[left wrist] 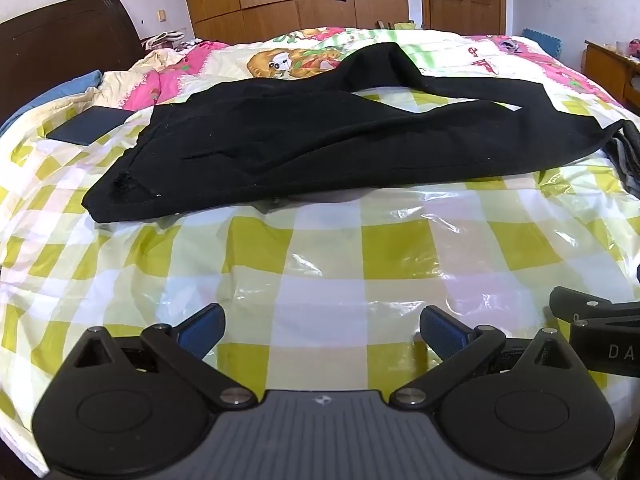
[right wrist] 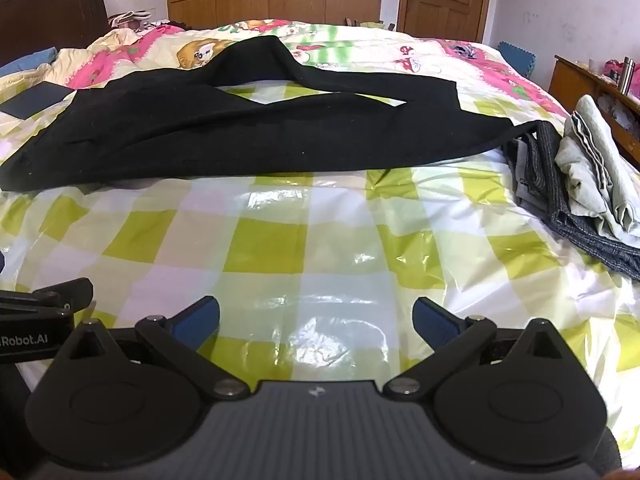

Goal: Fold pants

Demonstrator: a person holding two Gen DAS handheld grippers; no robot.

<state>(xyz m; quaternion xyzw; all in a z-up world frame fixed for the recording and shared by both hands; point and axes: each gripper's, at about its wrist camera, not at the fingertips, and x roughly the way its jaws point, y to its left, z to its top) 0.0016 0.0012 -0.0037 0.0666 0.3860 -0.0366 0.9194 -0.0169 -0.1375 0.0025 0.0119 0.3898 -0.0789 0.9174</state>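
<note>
Both tools, left (left wrist: 322, 330) and right (right wrist: 316, 322), gape empty; black pants (left wrist: 320, 140) cut off rightward.

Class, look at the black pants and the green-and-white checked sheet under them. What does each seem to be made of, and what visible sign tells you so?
Black pants: apparently a soft, matte woven cloth; they drape in limp folds, show no shine and carry pale lint specks. Checked sheet: most likely thin glossy plastic film; it crinkles sharply and throws bright white glare patches. Neither can be confirmed by look alone.

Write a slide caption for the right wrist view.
Open right gripper above checked plastic sheet, black pants spread unfolded beyond, clothes pile at right.
</note>
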